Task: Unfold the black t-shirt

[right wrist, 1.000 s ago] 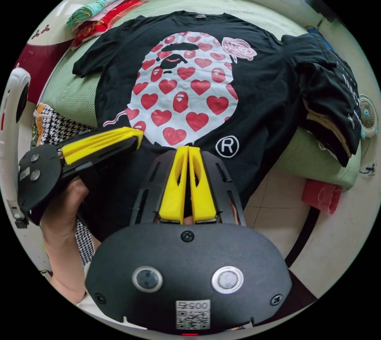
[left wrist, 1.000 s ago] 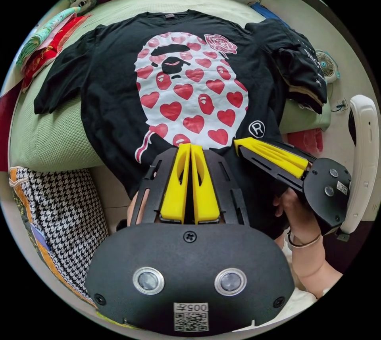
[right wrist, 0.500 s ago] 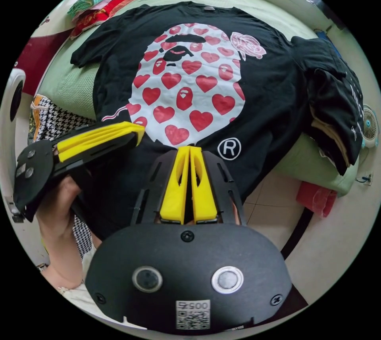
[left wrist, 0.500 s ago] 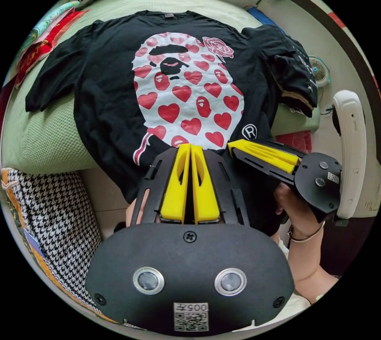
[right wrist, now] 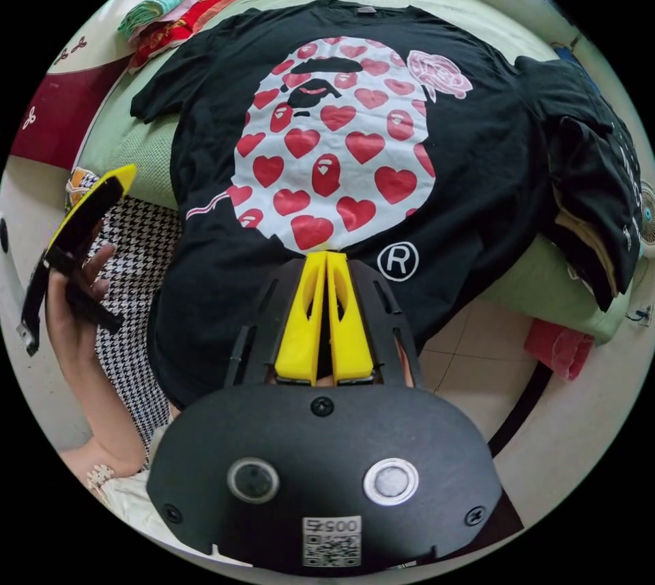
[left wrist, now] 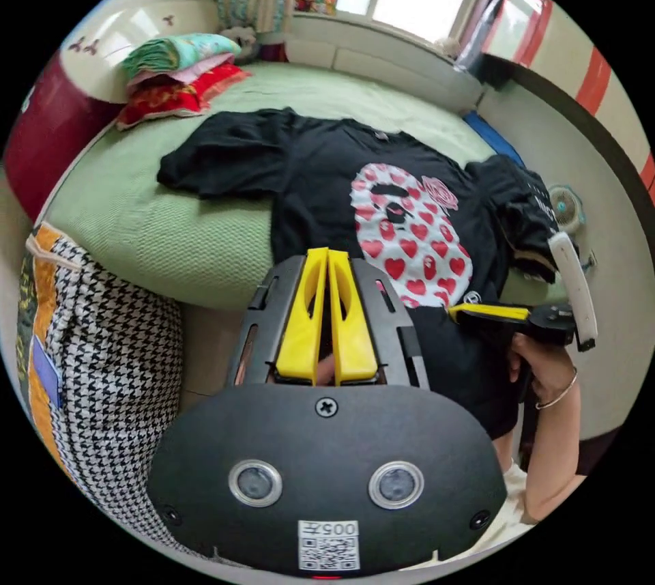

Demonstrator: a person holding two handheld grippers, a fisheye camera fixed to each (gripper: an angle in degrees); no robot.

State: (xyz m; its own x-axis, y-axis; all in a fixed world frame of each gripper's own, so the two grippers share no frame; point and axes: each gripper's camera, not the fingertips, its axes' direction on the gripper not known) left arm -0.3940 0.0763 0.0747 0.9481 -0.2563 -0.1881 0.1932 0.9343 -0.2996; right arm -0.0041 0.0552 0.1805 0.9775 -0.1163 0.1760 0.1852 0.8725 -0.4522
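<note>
Since the black t-shirt (right wrist: 471,162) already lies spread front-up on the green bed (left wrist: 170,237), both short sleeves out and the collar at the far side from the right gripper (right wrist: 325,312), the unfolding looks all but finished. The big print, a white head covered in red hearts with a pink rose at one corner, faces up and reads flat, with only slight ripples near the hem. That hem hangs over the near edge of the bed, just under and ahead of the right gripper, whose yellow jaws are pressed together; whether they pinch any cloth I cannot tell. The left gripper (left wrist: 326,312) is turned off to the side of the shirt, its jaws likewise pressed together and holding nothing, with the left sleeve well ahead of it. What remains, I judge, is at most a tug at the hanging hem to smooth it, which calls for a light, even pull. Beyond the shirt's right sleeve sits a pile of dark folded clothes (right wrist: 600,203); far past the left sleeve, colourful folded bedding (left wrist: 181,69); below the left gripper, a houndstooth bag (left wrist: 109,380).
</note>
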